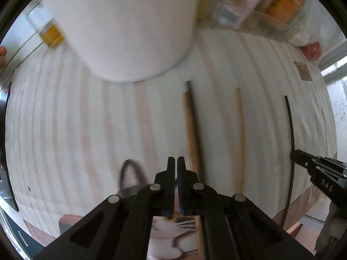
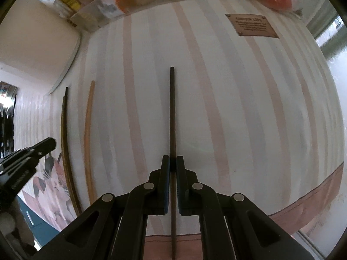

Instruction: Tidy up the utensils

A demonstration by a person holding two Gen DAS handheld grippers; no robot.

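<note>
Several chopsticks lie lengthwise on a striped mat (image 1: 86, 130). My left gripper (image 1: 176, 162) points down at the mat, jaws shut with nothing between them. Just to its right lie an orange chopstick (image 1: 188, 125) and a dark one side by side, then a pale wooden chopstick (image 1: 240, 134). Farther right, my right gripper (image 1: 295, 154) is shut on a thin dark chopstick (image 1: 290, 130). In the right wrist view this dark chopstick (image 2: 172, 108) runs straight between the pads of my right gripper (image 2: 172, 162). The pale chopstick (image 2: 87, 134) and my left gripper (image 2: 50, 142) are at the left.
A tall white cylinder (image 1: 130, 32) stands on the mat just beyond the left gripper. Boxes and packets (image 1: 282, 2) line the far edge, with a jar (image 1: 51, 33) at the far left. A brown label (image 2: 252, 26) sits at the mat's far right. A cat picture (image 2: 54, 186) lies at the near edge.
</note>
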